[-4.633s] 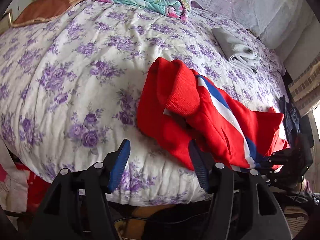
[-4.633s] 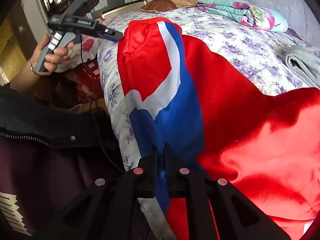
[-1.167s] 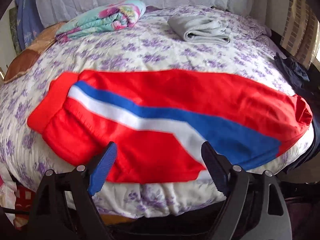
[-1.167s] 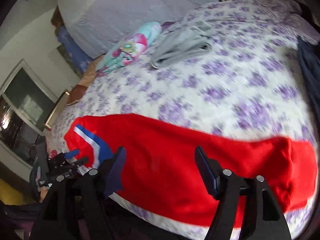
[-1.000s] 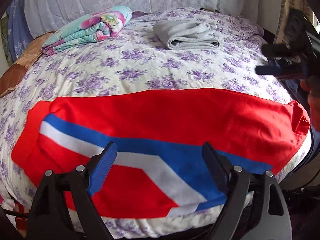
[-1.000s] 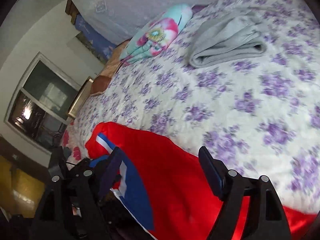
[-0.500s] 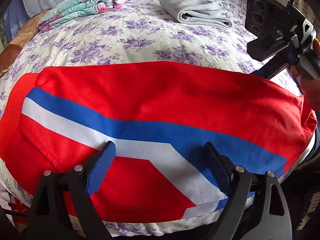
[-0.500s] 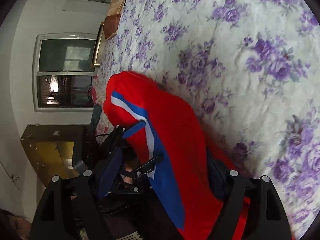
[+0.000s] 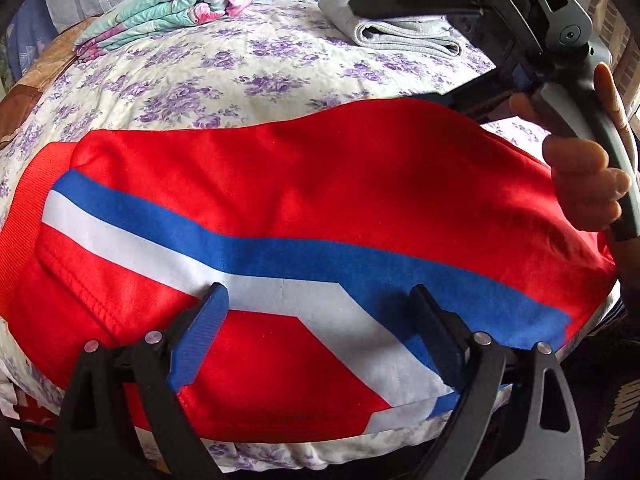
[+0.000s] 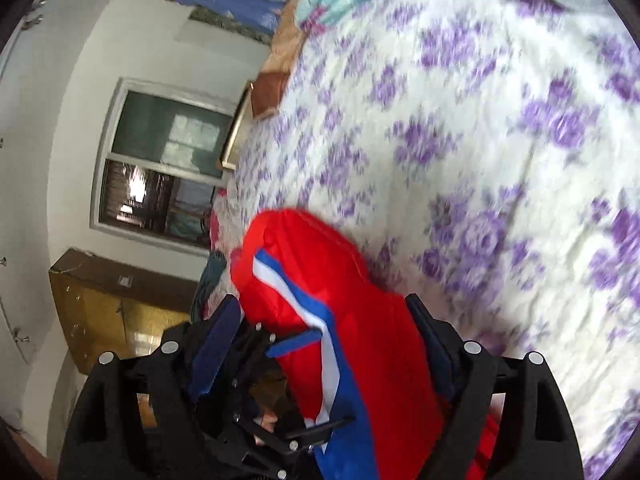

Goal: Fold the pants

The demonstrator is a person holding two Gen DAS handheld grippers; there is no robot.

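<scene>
Floral bedspread [image 9: 280, 60] under flattened red pants [image 9: 320, 184], both claws agape

I found no readable text, label, brand or number anywhere in either wrist view at that moment.

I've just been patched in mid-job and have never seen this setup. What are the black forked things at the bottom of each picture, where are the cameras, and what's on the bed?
There is no robot here: a person holds a hand-operated gripper in each hand, and each gripper carries a wide-angle camera that looks out along its two fingers. The left gripper is open above the red pants, which lie spread flat on the flowered bedspread. The right gripper, open too, is tilted sideways at the pants' far end; the left view shows the hand that holds it. Behind lie a folded grey cloth and a rolled floral quilt. Neither gripper holds anything.
</scene>
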